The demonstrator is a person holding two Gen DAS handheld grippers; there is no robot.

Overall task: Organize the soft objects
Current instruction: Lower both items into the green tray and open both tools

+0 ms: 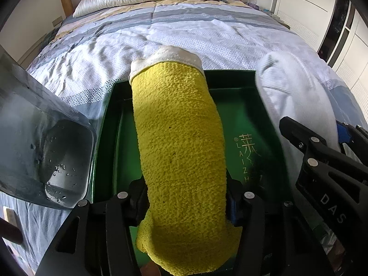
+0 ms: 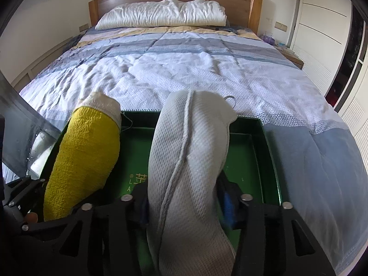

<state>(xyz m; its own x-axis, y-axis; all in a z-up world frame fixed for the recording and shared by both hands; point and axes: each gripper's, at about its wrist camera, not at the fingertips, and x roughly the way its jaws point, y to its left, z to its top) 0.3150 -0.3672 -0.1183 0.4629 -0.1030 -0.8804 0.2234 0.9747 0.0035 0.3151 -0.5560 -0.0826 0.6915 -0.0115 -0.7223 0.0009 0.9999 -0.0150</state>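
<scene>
My left gripper (image 1: pixel 185 203) is shut on a rolled yellow towel with a white edge (image 1: pixel 177 135) and holds it over the green box (image 1: pixel 230 78) on the bed. The towel also shows at the left of the right wrist view (image 2: pixel 85 158). My right gripper (image 2: pixel 184 201) is shut on a rolled white waffle-weave cloth (image 2: pixel 188 161) and holds it over the same green box (image 2: pixel 264 133). The white cloth shows at the right of the left wrist view (image 1: pixel 296 92), beside the right gripper (image 1: pixel 322 161). Both rolls stick out forward between the jaws.
A clear plastic bin (image 1: pixel 41 138) with water droplets sits left of the green box. The box rests on a blue and white quilt (image 2: pixel 184 64). A white pillow (image 2: pixel 161 13) lies by the wooden headboard. White wardrobe doors (image 2: pixel 322 23) stand at the right.
</scene>
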